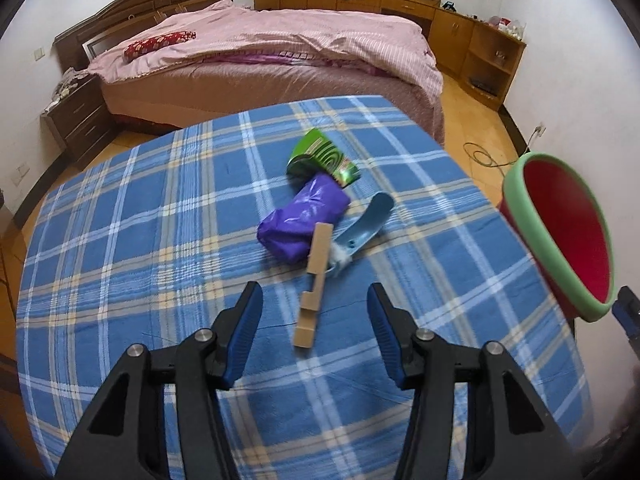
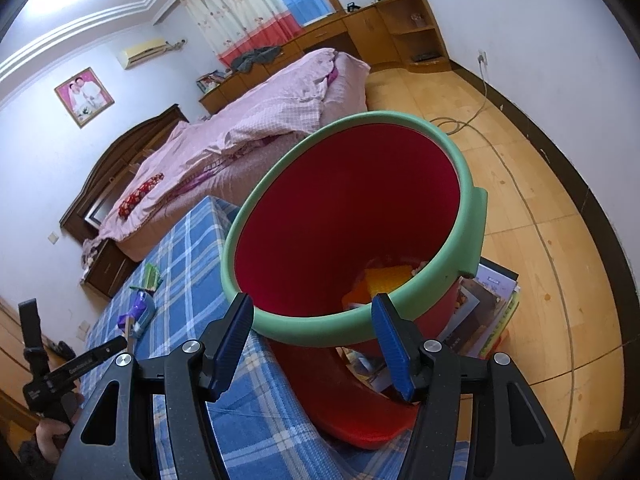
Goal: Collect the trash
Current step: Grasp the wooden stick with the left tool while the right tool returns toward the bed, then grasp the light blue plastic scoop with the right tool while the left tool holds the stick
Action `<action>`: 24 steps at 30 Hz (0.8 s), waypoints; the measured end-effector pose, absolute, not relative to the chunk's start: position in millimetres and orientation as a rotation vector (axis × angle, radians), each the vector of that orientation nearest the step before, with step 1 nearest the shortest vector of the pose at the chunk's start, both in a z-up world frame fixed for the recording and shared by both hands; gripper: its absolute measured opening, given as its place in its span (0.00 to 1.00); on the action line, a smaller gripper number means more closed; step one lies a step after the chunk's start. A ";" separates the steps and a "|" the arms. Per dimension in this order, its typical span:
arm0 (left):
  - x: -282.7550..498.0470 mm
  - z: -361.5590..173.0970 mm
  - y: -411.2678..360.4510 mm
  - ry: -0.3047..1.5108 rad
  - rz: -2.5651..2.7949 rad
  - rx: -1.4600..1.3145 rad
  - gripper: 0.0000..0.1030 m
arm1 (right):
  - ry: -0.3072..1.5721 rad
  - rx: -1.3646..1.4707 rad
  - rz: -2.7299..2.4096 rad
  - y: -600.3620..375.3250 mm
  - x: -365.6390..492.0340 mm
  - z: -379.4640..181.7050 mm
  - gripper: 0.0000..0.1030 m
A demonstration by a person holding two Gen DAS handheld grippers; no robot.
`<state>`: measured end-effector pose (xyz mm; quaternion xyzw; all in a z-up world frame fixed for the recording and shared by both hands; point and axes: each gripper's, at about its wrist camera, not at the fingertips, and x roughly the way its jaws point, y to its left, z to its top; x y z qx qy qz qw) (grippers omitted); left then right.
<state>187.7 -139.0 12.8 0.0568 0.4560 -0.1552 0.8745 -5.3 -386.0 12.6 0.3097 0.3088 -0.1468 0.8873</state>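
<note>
Trash lies mid-table on the blue plaid cloth [image 1: 120,240]: a green box [image 1: 320,158], a crumpled purple bag [image 1: 304,218], a light blue plastic piece [image 1: 366,222] with white fluff [image 1: 340,256], and a flat wooden piece [image 1: 314,284]. My left gripper [image 1: 314,294] hovers open. The near end of the wooden piece shows between its fingers, clear of both pads. A red bin with a green rim [image 2: 440,136] leans tilted at the table's right edge. My right gripper [image 2: 311,300] is open, both fingers lying across the bin's near rim. Orange and yellow scraps [image 2: 384,280] sit inside.
A bed with pink covers [image 1: 280,52] stands beyond the table, with wooden cabinets [image 1: 472,36] along the far wall. A stack of magazines [image 2: 492,308] lies under the bin and a cable [image 2: 472,120] crosses the floor. A hand [image 2: 48,436] holds the left gripper.
</note>
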 end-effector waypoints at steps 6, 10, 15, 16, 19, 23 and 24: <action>199.6 -4.7 -139.0 1.003 -0.316 0.132 0.37 | 0.644 0.637 -0.313 -384.2 -3.8 12.7 0.61; 199.8 -7.7 -139.7 0.995 -0.328 0.140 0.20 | 0.641 0.641 -0.313 -382.8 -2.9 13.0 0.61; 197.6 -5.9 -135.3 1.002 -0.352 0.108 0.10 | 0.637 0.637 -0.312 -380.2 -2.1 14.5 0.61; 196.5 -4.7 -132.6 1.002 -0.355 0.096 0.10 | 0.635 0.633 -0.310 -379.1 -2.0 15.5 0.61; 192.2 1.2 -123.0 0.995 -0.366 0.055 0.10 | 0.628 0.622 -0.305 -375.7 0.0 19.5 0.61; 186.3 13.5 -109.4 0.968 -0.375 0.024 0.10 | 0.621 0.600 -0.285 -365.2 6.8 27.9 0.61; 185.6 16.8 -105.6 0.958 -0.371 0.020 0.10 | 0.621 0.594 -0.279 -363.0 8.2 29.4 0.61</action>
